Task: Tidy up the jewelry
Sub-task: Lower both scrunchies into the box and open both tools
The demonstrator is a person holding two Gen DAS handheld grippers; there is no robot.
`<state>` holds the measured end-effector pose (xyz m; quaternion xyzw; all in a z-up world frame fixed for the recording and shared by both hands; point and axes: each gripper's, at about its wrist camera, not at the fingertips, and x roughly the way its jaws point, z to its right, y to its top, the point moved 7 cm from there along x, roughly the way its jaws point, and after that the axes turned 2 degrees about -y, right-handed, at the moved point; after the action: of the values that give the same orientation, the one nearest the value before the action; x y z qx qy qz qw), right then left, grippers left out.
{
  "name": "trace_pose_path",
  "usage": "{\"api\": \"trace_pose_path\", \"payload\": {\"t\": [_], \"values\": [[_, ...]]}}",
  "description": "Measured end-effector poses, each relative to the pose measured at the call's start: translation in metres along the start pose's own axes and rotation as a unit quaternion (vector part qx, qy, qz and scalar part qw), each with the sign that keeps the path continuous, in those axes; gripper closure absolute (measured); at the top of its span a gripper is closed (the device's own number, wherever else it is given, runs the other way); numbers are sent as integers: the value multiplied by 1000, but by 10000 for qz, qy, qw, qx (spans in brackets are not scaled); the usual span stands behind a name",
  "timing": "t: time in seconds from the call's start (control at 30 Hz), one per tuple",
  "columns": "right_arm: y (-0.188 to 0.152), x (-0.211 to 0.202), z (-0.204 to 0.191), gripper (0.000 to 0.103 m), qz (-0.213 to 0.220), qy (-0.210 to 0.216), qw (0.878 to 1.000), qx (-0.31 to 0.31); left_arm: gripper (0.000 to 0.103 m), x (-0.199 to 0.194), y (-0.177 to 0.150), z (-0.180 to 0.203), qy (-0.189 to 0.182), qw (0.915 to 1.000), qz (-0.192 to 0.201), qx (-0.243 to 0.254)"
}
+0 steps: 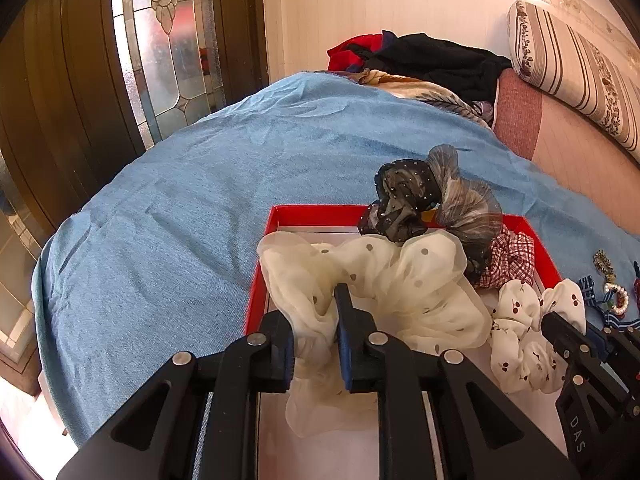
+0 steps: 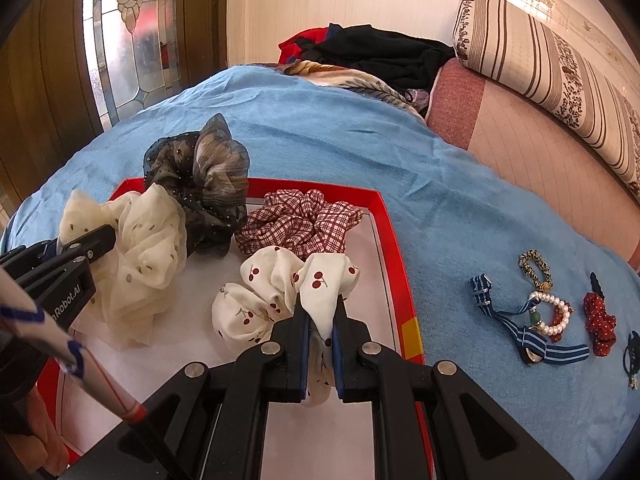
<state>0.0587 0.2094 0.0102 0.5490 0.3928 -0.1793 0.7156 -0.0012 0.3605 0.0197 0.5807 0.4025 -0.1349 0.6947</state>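
Note:
A red-rimmed tray [image 1: 312, 213] [image 2: 394, 236] with a white floor lies on the blue blanket. My left gripper [image 1: 314, 322] [image 2: 86, 246] is shut on a cream dotted scrunchie [image 1: 400, 280] [image 2: 148, 240] over the tray's left side. My right gripper [image 2: 320, 312] [image 1: 560, 322] is shut on a white cherry-print scrunchie [image 2: 264, 284] [image 1: 520, 320] over the tray's right side. A dark sheer scrunchie [image 1: 424, 196] [image 2: 204, 184] and a red plaid scrunchie [image 1: 512, 260] [image 2: 300, 220] lie at the tray's far end.
On the blanket [image 2: 460, 200] right of the tray lie a blue striped ribbon [image 2: 520, 328], a pearl bracelet [image 2: 554, 312], a gold-green band [image 2: 534, 266], a red dotted bow clip [image 2: 600, 320] and a dark hair tie [image 2: 632, 354]. Piled clothes [image 1: 432, 60] and a striped bolster [image 2: 560, 68] lie beyond.

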Motion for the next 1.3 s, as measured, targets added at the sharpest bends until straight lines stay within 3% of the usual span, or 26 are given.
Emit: {"api": "trace_pose_path", "payload": {"t": [0.3, 0.8, 0.87, 1.3], "values": [[1, -3, -1, 90, 37, -26, 10000, -39, 76, -5, 2, -1, 3, 10000, 69, -55], [4, -16, -3, 70, 134, -83, 9998, -131, 62, -17, 9, -3, 28, 9994, 320, -157], [5, -19, -3, 62, 166, -106, 9997, -149, 60, -19, 10, -2, 10, 9992, 364, -172], [8, -43, 2, 55, 358, -113, 9992, -139, 51, -37, 21, 3, -22, 9968, 762, -229]]}}
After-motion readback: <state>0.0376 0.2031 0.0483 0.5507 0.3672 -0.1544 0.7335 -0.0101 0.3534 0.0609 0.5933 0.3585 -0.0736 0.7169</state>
